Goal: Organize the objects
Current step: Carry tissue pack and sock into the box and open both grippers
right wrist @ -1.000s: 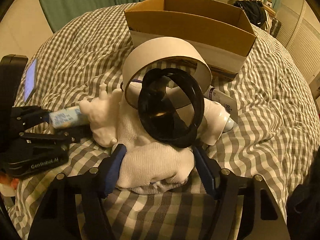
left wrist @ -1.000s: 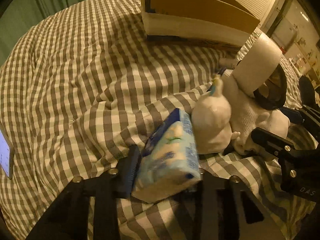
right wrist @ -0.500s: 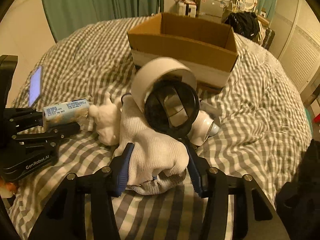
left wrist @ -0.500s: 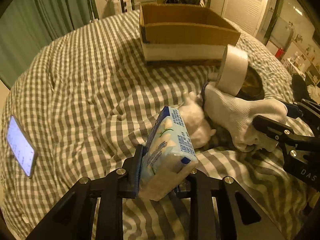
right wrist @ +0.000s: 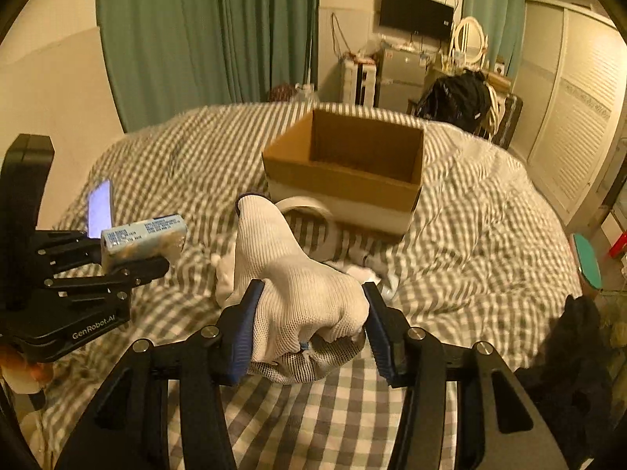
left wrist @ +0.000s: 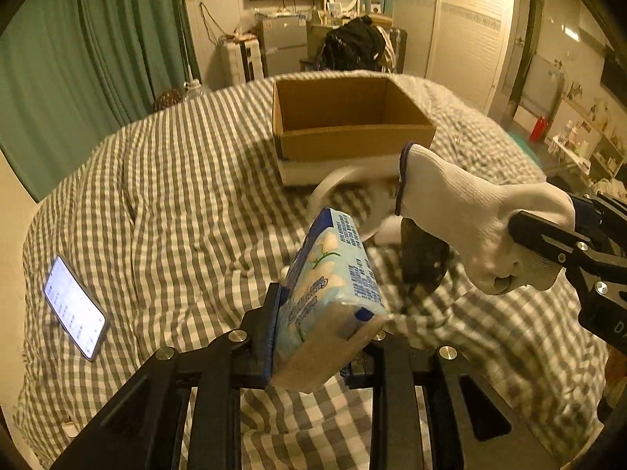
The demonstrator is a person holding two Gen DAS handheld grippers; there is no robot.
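Observation:
My left gripper (left wrist: 319, 333) is shut on a blue tissue pack (left wrist: 333, 293) and holds it above the checked bed cover; it also shows in the right wrist view (right wrist: 141, 237). My right gripper (right wrist: 309, 329) is shut on a white knit glove (right wrist: 298, 282), lifted off the bed; the glove also shows in the left wrist view (left wrist: 470, 215). An open cardboard box (left wrist: 348, 125) stands further back on the bed, also in the right wrist view (right wrist: 352, 172). A white tape roll (right wrist: 309, 215) lies in front of the box.
A lit phone (left wrist: 74, 307) lies on the cover at the left. A dark round object (left wrist: 425, 254) and small white items (right wrist: 223, 278) lie below the glove. Green curtains (right wrist: 203, 31), a TV and furniture stand beyond the bed.
Both grippers have risen and pulled back with their loads. The glove came off the pile, and the tape roll and dark ring dropped back onto the cover.

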